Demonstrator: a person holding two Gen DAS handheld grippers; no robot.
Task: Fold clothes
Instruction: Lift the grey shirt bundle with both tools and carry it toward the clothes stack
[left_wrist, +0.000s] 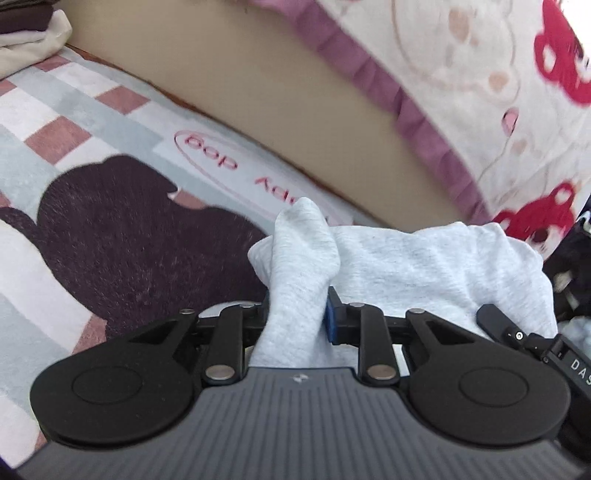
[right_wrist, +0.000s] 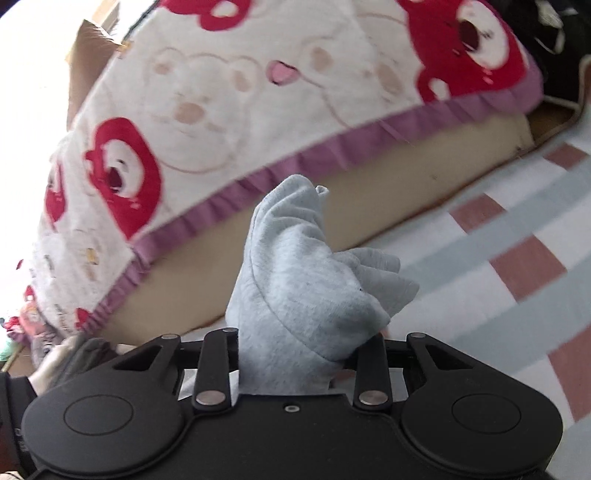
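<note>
Behind bunched grey garment (right_wrist: 295, 295), fingers hidden

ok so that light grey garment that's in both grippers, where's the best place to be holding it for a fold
At its edge, as now. The left gripper pinches a bunched corner of the light grey garment and the right gripper pinches another bunch, both gathered thick. I'd judge a flatter pinch at two corners of one hem, approached from above the checked blanket, would probably let it hang straight.

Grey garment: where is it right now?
The grey garment is bunched between both grippers, pinched in the left gripper and the right gripper, above the checked blanket beside the bear-print quilt.
</note>
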